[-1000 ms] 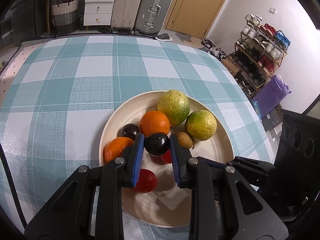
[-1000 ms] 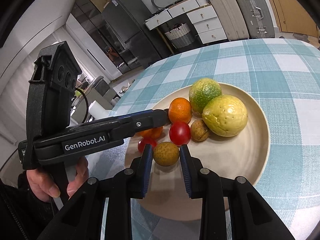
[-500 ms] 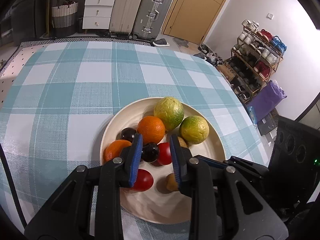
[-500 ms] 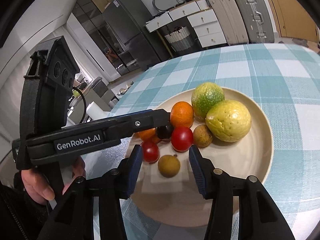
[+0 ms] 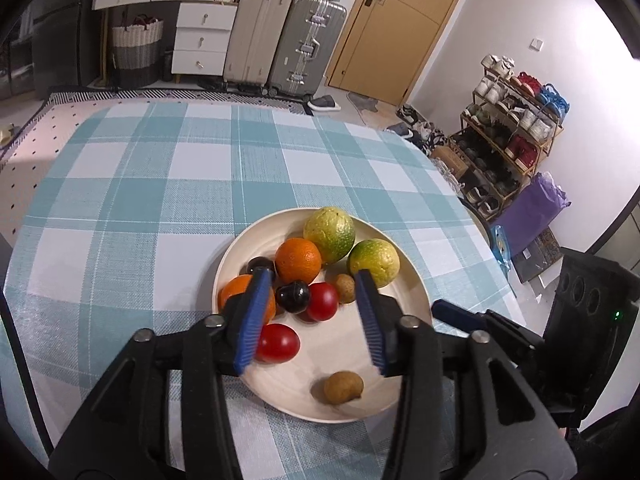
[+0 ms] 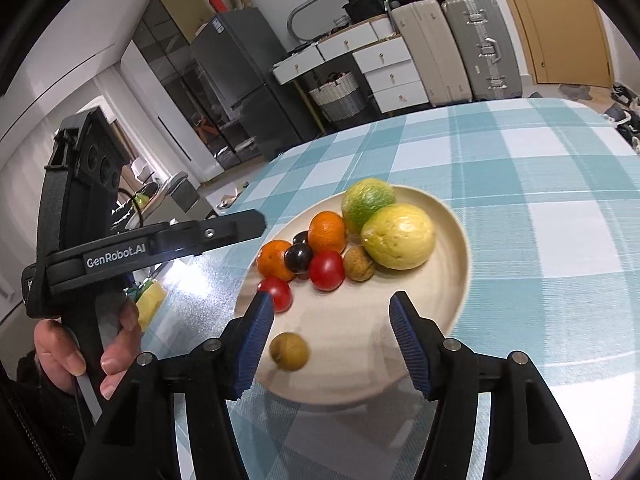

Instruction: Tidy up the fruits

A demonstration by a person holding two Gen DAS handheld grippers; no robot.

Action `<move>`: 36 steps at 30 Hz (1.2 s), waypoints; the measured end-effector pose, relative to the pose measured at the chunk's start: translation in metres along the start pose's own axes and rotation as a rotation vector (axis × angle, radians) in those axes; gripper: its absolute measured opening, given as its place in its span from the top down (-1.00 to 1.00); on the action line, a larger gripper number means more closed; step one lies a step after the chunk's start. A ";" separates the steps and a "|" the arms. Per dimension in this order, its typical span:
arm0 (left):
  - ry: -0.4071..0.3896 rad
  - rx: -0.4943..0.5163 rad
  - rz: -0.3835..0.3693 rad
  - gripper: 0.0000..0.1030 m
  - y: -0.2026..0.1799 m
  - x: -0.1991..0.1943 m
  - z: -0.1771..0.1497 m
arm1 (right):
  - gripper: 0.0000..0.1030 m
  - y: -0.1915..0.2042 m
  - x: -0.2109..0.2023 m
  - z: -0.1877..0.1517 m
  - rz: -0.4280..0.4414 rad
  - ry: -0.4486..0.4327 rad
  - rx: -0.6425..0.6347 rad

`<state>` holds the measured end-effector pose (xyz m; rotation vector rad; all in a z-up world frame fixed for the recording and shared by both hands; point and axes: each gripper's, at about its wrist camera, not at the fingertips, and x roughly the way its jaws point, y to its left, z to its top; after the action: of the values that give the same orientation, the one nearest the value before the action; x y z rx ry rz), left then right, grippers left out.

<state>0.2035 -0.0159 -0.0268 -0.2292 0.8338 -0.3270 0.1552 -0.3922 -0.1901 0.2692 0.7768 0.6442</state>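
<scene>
Table w/ teal-white check cloth under everything. Cream round plate sits on it, ahead of and below both claws.

Fruit on plate, big to small: yellow-green citrus at far rim, pitted skin, roundish, no clear long axis; 2nd green-yellow citrus just right of it, slightly oval, long axis roughly across frame. Orange touching the first citrus, 2nd orange partly behind left claw's left finger. Red tomato oval, long axis lying left-right, just inside that same finger. 2nd red tomato and dark plum touch, both framed between left claw's fingertips but beyond them. Another dark plum behind. Brown longan by 2nd citrus; 2nd brown longan alone on bare plate, near side.

Left gripper: jaws opening, gap moderate, nothing pinched. 1 s ago it clamped the dark plum; now plum rests w/ the pile.

Right gripper: jaws opening, wide, nothing gripped; lone longan lies on plate just inside its left finger, not touching pads. 1 s ago it was squeezed between them. Both claws now further back from plate vs earlier.

Person's hand on left gripper's handle, seen in right wrist view.
</scene>
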 end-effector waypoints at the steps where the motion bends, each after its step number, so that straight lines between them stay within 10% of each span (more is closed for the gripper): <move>1: -0.006 0.000 -0.002 0.12 -0.001 -0.004 -0.001 | -0.36 0.000 -0.004 0.000 -0.007 -0.012 -0.001; 24: -0.237 0.021 0.219 -0.95 -0.019 -0.088 -0.039 | -0.99 0.028 -0.091 -0.007 -0.084 -0.310 -0.060; 36: -0.325 0.027 0.256 -0.98 -0.027 -0.114 -0.060 | -0.99 0.050 -0.120 -0.017 -0.120 -0.377 -0.132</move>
<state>0.0809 -0.0030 0.0210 -0.1427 0.5290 -0.0569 0.0569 -0.4292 -0.1114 0.2128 0.3838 0.5092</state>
